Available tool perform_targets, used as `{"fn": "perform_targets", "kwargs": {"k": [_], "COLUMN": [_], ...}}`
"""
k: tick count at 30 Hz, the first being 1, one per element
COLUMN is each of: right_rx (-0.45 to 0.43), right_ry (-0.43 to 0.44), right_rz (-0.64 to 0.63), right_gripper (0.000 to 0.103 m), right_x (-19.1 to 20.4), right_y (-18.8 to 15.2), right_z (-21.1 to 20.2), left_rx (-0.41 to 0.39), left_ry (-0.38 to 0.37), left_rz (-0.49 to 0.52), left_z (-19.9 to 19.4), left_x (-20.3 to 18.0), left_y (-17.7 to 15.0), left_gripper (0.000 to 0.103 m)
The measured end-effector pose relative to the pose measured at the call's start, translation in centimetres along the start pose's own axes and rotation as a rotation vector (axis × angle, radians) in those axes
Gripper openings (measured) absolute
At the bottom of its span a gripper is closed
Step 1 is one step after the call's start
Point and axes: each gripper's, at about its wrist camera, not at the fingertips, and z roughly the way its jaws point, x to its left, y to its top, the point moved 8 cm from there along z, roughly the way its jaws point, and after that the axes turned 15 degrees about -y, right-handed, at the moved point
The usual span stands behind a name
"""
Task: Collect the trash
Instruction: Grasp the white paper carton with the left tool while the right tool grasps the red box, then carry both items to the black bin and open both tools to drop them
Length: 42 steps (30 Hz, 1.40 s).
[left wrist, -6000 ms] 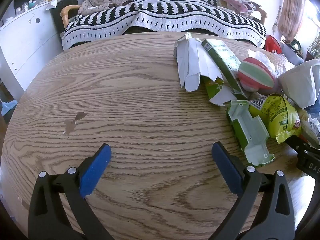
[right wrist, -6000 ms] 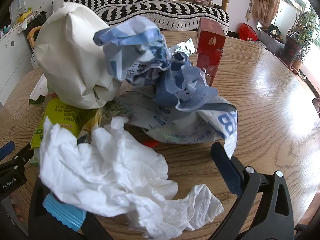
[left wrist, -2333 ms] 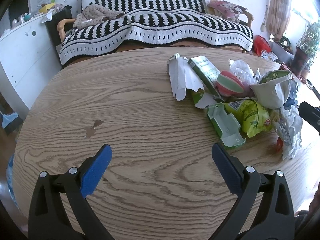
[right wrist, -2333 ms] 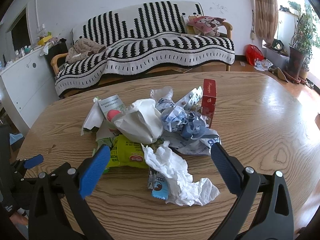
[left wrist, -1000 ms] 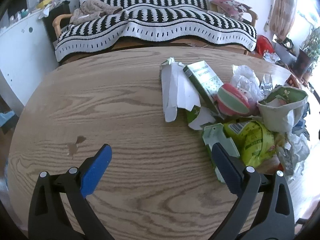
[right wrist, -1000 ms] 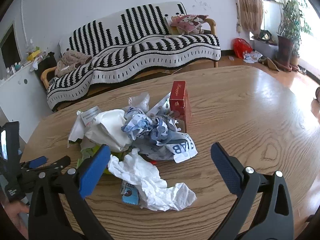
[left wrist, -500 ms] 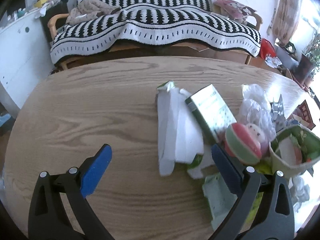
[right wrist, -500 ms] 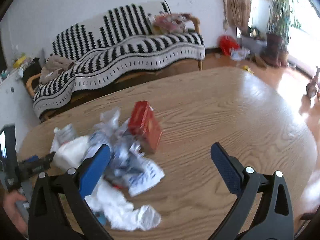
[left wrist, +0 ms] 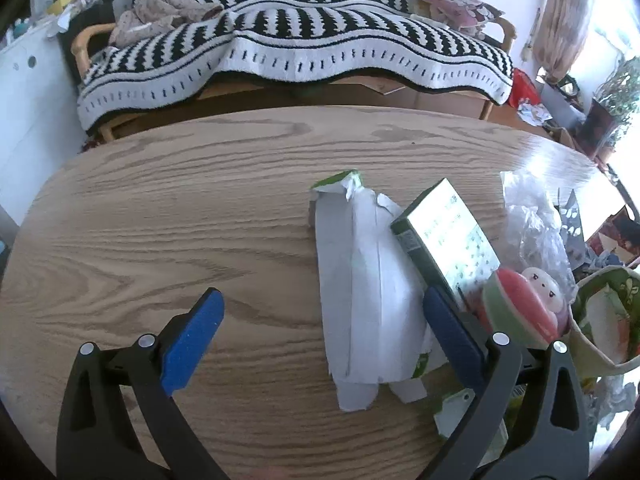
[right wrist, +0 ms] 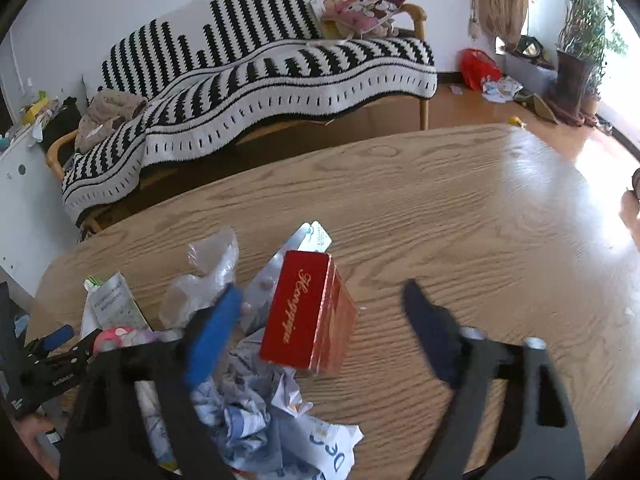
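Right tongs (right wrist: 320, 312) are closing around the red box (right wrist: 310, 312) — pads not yet touching it (it stands on the tabletop (right wrist: 460, 216) amid the trash). Left tongs (left wrist: 320, 320) spread wide over the white carton (left wrist: 360, 292).

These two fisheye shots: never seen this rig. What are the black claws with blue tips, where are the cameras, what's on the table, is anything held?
There is no robot. A person holds a two-finger gripper in each hand, and a camera on each looks forward along its fingers.

The left view shows the left gripper open over the wooden table, with a flattened white carton between its pads but not pinched. Beside the carton lie a green box and a striped ball.

The right view shows the right gripper, blurred because its jaws are closing around a red box; the pads are not on it yet. Crumpled paper and a clear bag lie nearby.

Nothing is held.
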Motion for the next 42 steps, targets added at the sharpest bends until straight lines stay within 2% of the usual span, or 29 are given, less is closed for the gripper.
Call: {"fn": "perform_targets", "kwargs": {"k": [1,2,3,5,6,7,12,20,25,33,37,42], "right_rx": [0.009,0.016,0.019,-0.004,-0.017,-0.037,-0.102,-0.108,-0.114,-0.104,-0.12,-0.184], "right_ry": [0.024,0.042,0.053,0.035,0.028,0.019,-0.003,0.006,-0.006,-0.029,-0.004,0.016], "right_rz": [0.008,0.012,0.014,0.027,0.032,0.042,0.075,0.055,0.05,0.089,0.139,0.152], "right_gripper": [0.048,0.032,0.027,0.023,0.023,0.023,0.023,0.023,0.023,0.023,0.023,0.023], "right_x": [0.1,0.1,0.1,-0.3,-0.5,-0.9,-2.0,-1.1,-0.9,-2.5,-3.3,-5.3], "right_y": [-0.2,-0.4,-0.6,-0.9,-1.0,-0.9,-0.7,-1.0,-1.1,-1.7,-1.1,-0.4], "right_z": [0.2,0.3,0.4,0.1,-0.2,-0.6,-2.3,-2.9,-3.2,-3.2,-4.4,-9.9], "left_rx": [-0.005,-0.006,0.004,0.014,0.014,0.003,-0.056,-0.118,-0.136,-0.131,-0.172,-0.204], "left_ry": [-0.014,-0.042,-0.117,-0.196,-0.197,-0.19,-0.206,-0.28,-0.204,-0.178,-0.183,-0.23], "left_rz": [-0.004,-0.002,-0.002,-0.024,-0.018,0.004,-0.026,-0.081,-0.088,-0.085,-0.056,0.039], "left_z": [0.1,0.1,0.3,0.4,0.3,-0.1,-2.8,-6.4,-7.4,-7.6,-9.4,-12.6], "left_x": [0.0,-0.1,-0.5,-0.9,-0.9,-0.9,0.5,1.6,2.7,2.8,0.8,-5.7], "left_y": [0.1,0.1,0.1,-0.2,-0.2,-0.2,0.7,1.0,0.9,0.8,1.3,0.7], "left_gripper": [0.095,0.083,0.061,0.044,0.034,0.03,0.028,0.028,0.028,0.027,0.027,0.027]}}
